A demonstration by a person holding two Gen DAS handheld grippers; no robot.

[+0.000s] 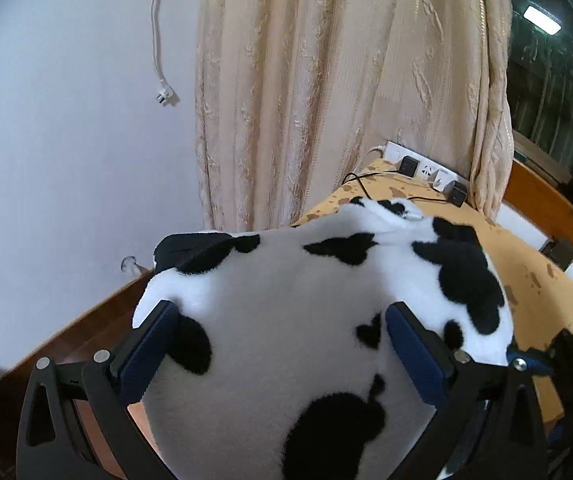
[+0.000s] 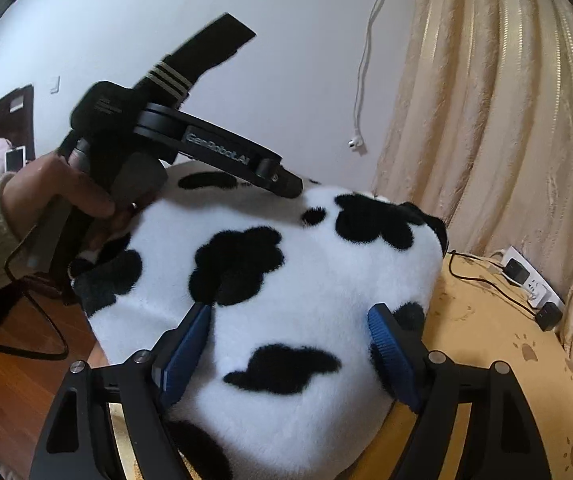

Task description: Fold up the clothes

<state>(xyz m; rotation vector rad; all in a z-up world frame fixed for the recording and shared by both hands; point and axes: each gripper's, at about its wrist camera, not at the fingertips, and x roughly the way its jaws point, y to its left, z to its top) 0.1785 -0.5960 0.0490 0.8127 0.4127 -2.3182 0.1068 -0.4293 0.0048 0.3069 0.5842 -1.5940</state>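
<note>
The fluffy white black-spotted fleece garment (image 1: 286, 320) lies heaped on the yellow paw-print tablecloth (image 2: 486, 340); I see both my left gripper (image 1: 282, 320) and right gripper (image 2: 290, 332) spread wide, straddling it, pads clear.

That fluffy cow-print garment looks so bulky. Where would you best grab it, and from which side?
Probably a thin outer edge of the cow-print garment, not the puffy middle: the near edge by the right gripper, approached from that side, low along the yellow tabletop. The mound is too thick for open jaws; an edge should fit between the pads.
</note>
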